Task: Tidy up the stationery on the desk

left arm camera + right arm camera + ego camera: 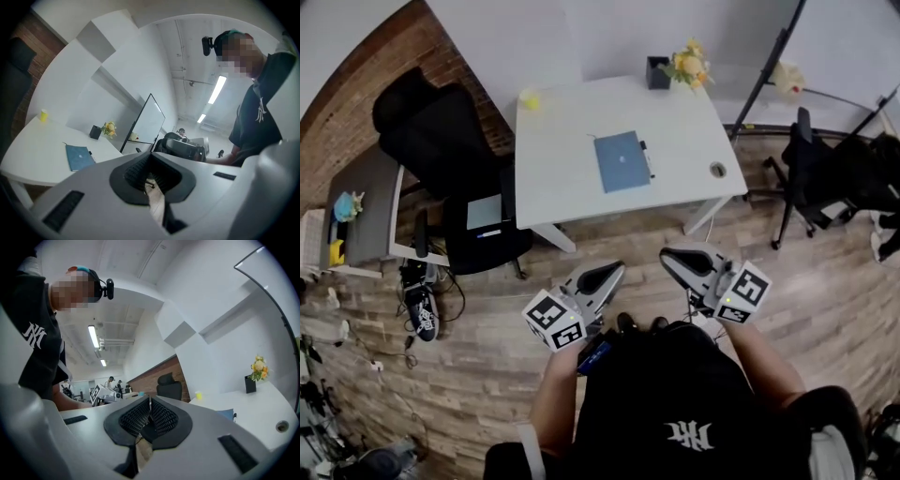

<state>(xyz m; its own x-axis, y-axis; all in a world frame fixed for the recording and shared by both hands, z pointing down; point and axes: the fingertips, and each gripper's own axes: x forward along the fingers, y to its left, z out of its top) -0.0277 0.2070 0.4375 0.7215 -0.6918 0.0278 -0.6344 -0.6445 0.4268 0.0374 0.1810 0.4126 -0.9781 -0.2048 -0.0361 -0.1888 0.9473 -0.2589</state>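
A blue notebook [622, 160] lies flat on the white desk [562, 159], with a dark pen [647, 159] along its right edge. A black pen holder [657, 72] stands at the desk's far edge beside yellow flowers [689, 66]. My left gripper [609, 272] and right gripper [675, 258] hover over the wooden floor, well short of the desk, both shut with nothing between the jaws. In the left gripper view the jaws [149, 157] meet, and the notebook [78, 156] lies far off. The right gripper's jaws [150, 401] also meet.
A yellow cup [530, 99] sits at the desk's far left corner and a cable hole [717, 170] near its right edge. A black office chair [459, 178] stands left of the desk, another chair [825, 178] to the right. A grey side shelf [366, 211] is at far left.
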